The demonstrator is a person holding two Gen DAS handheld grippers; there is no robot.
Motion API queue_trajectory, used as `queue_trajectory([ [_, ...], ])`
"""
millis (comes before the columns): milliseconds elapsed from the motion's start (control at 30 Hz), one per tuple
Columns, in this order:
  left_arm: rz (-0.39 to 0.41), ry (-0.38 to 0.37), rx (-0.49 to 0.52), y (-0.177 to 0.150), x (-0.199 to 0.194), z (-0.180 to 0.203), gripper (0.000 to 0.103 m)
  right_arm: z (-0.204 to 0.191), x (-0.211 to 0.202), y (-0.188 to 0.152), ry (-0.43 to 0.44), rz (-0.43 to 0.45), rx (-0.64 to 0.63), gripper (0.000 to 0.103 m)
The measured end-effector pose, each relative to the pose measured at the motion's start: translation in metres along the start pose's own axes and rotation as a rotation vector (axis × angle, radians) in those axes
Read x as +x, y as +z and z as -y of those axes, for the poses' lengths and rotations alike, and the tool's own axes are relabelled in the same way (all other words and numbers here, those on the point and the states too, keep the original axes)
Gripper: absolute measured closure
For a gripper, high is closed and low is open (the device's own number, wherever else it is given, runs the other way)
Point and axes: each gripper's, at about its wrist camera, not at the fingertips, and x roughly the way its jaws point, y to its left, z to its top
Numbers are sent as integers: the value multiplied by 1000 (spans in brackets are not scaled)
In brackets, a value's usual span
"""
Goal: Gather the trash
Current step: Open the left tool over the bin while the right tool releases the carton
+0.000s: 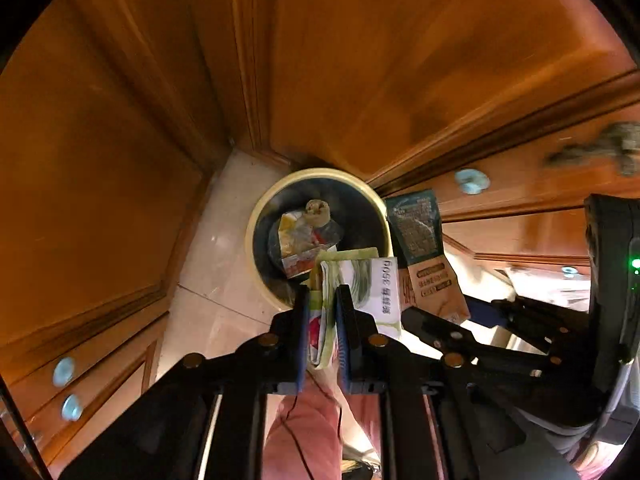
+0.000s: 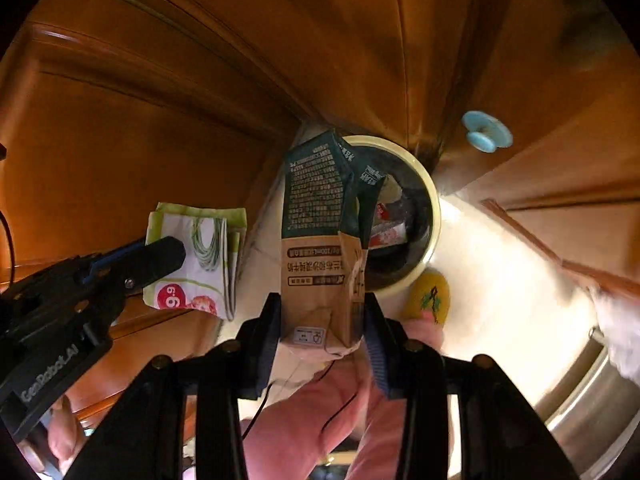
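Observation:
My left gripper is shut on a folded white and green paper leaflet and holds it above the near rim of a round bin with a yellow rim. The bin holds wrappers and other trash. My right gripper is shut on a crumpled brown and dark green carton and holds it above the bin's yellow rim. The carton also shows in the left wrist view, right of the leaflet. The leaflet and left gripper show at the left of the right wrist view.
Wooden cabinet doors with pale blue knobs surround the bin in a corner on a pale tiled floor. A yellow slipper and pink trouser legs are below the grippers. A metal object lies at the right.

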Motion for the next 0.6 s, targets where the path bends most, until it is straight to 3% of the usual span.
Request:
queue_trajectory([
  [100,-3,34,-8,9,30,-2,70,17,36,10,-24,-27,-16,62],
  [133,-9,43,-15,12,39,-5,53,21,45,14,-33,-34,-17,62],
  [167,-11,55,-23,12,47,-7,43,25,52,16,-40,-40,-18,61],
  [367,-22,83,-51,15,67,-17,42,39,61,17,-29,-31,-5,57],
  [600,-6,85,-53,15,47,-10,42,33,34,9,-7,-11,-37,57],
])
